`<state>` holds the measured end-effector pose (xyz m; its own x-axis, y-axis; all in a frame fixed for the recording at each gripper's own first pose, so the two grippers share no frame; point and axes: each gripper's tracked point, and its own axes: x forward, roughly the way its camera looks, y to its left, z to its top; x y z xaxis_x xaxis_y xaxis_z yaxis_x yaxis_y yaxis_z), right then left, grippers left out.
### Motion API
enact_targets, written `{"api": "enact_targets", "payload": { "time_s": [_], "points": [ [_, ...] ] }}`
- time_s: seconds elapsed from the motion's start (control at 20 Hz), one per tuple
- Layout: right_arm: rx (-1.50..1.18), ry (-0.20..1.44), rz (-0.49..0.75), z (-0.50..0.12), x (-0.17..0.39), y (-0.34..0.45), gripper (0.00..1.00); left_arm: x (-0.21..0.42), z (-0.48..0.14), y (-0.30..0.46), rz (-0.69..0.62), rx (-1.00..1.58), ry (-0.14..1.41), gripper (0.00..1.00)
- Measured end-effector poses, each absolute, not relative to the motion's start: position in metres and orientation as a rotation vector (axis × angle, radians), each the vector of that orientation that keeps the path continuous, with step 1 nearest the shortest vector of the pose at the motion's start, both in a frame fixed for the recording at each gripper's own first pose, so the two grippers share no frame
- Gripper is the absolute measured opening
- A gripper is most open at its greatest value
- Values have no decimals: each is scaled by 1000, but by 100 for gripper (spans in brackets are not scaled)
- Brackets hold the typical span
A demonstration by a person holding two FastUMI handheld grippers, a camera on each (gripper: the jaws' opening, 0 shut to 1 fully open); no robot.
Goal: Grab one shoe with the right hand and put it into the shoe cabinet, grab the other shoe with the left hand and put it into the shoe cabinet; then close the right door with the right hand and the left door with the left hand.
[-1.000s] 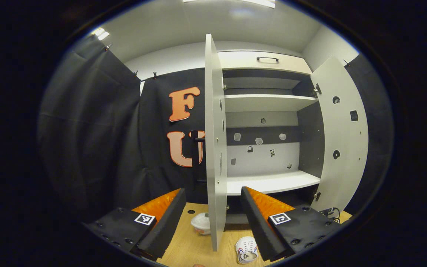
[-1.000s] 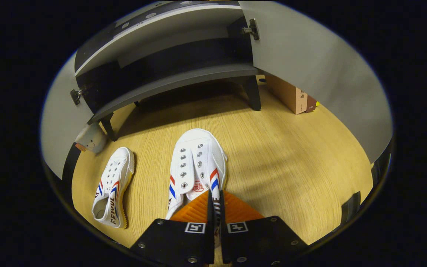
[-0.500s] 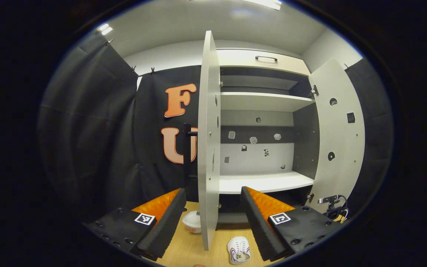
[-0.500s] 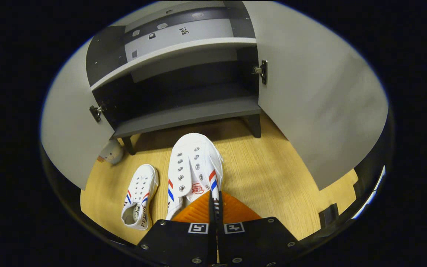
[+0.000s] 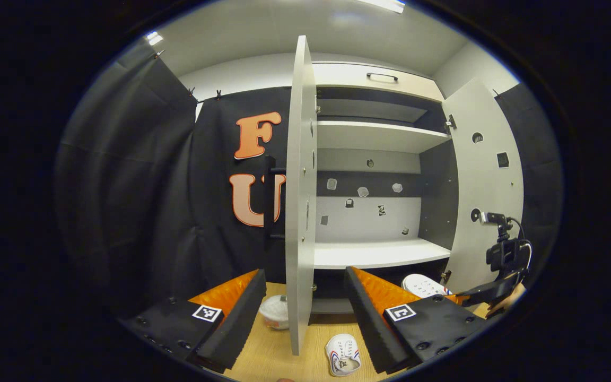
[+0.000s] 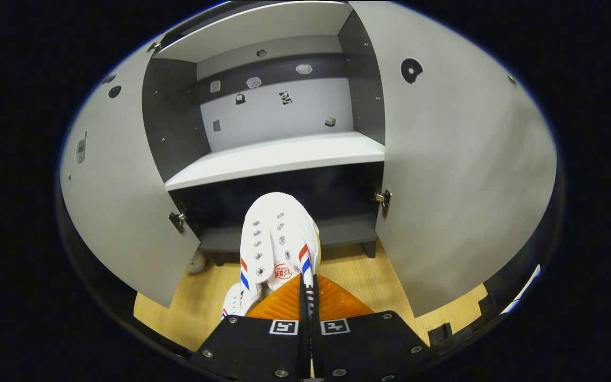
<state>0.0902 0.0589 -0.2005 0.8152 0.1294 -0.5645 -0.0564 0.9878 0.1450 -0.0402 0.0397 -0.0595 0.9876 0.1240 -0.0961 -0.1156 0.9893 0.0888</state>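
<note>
The right gripper (image 6: 308,297), clenched on a white shoe's (image 6: 276,239) side wall, holds it toe-first toward the open cabinet (image 6: 279,154), while the left gripper (image 5: 303,307) waits with jaws released above the other shoe (image 5: 342,355) on the floor.

At the bottom centre, the right gripper (image 6: 308,297) has its jaws pinched on a white shoe (image 6: 279,239), toe pointing up-frame toward the shoe cabinet (image 6: 279,154), whose two doors stand open at either side.
</note>
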Motion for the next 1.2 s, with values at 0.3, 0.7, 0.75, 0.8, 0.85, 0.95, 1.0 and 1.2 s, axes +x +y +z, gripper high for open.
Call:
{"api": "enact_targets", "payload": {
  "time_s": [0.3, 0.7, 0.75, 0.8, 0.85, 0.95, 1.0, 1.2],
  "points": [
    [147, 540, 110, -143, 126, 70, 1, -42, -60, 48, 124, 98, 66, 96],
    [145, 473, 62, -95, 245, 72, 0, -43, -71, 48, 119, 82, 80, 96],
    [134, 472, 42, -92, 259, 68, 1, -43, -71, 47, 117, 79, 79, 99],
    [131, 470, 29, -90, 272, 66, 1, -43, -72, 47, 116, 77, 78, 96],
    [137, 470, 19, -90, 283, 64, 1, -44, -74, 47, 115, 73, 81, 96],
    [146, 480, 0, -91, 305, 61, 0, -44, -80, 48, 119, 71, 94, 96],
    [149, 485, -15, -95, 315, 58, 0, -43, -81, 48, 122, 71, 105, 96],
    [187, 516, -56, -115, 348, 50, 0, -43, -82, 44, 122, 76, 111, 96]
  ]
}}
